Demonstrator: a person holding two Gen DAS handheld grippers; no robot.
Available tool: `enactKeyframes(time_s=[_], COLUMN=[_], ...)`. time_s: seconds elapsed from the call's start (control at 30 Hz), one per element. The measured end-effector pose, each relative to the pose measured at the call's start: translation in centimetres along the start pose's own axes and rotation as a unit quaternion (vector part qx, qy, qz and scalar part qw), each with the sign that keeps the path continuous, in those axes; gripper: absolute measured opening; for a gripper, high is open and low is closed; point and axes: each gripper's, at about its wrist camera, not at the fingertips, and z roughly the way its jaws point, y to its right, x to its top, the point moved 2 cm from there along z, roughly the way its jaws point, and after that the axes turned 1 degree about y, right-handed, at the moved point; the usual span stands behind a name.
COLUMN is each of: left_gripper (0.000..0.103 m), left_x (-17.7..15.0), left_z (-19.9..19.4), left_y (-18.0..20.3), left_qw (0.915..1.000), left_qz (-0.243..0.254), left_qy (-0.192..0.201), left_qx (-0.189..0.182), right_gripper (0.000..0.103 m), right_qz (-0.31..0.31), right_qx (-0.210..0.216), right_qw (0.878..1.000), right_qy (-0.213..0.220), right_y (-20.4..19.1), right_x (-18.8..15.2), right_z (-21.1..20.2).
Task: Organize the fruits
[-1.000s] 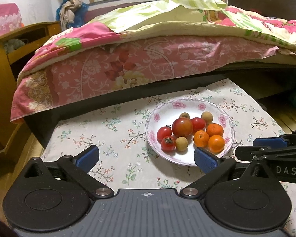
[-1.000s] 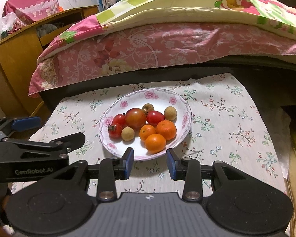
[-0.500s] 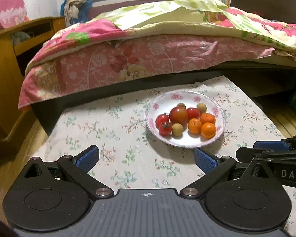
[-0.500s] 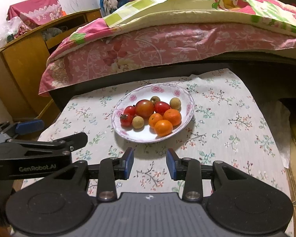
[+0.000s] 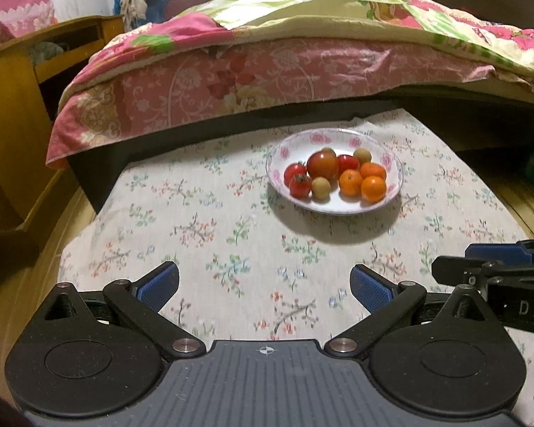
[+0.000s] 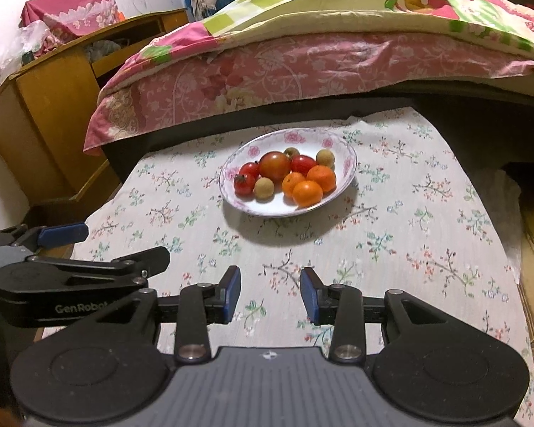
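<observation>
Now: flower-printed tablecloth (image 5: 203,213); on it white floral-rimmed plate (image 6: 343,185), heaped with red tomatoes (image 6: 275,166), orange tangerines (image 6: 307,193), tan longans (image 6: 264,188). Both well short of plate, empty: left gripper (image 5: 264,284) spread wide, right gripper (image 6: 270,293) parted narrowly. Fits sorted or unsorted; no move committed.

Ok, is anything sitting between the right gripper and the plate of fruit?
Nothing visible does. Only bare floral tablecloth lies between the open right gripper and the plate straight ahead. The left gripper sits off to the side, clear of that line.
</observation>
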Motion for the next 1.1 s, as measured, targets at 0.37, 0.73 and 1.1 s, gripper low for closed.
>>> enactKeyframes(time_s=[0.37, 0.73, 1.1], left_gripper=[0.103, 0.103, 0.103], left_x=[-2.2, -3.3, -4.3], left_z=[-1.0, -1.7, -1.9], left_y=[0.4, 0.5, 0.6], left_qw=[0.9998, 0.9994, 0.9989], left_qz=[0.005, -0.001, -0.004], left_qy=[-0.022, -0.034, -0.046], left_qx=[0.0, -0.001, 0.005], right_gripper=[0.042, 0.043, 0.043], right_qz=[-0.005, -0.006, -0.006], right_qx=[-0.011, -0.026, -0.026], right_qw=[1.0, 0.999, 0.999], right_qy=[-0.017, -0.028, -0.042], right_y=[-0.6, -0.8, -0.9], right_x=[-2.4, -3.8, -4.8], right_z=[-1.0, -1.6, -1.5])
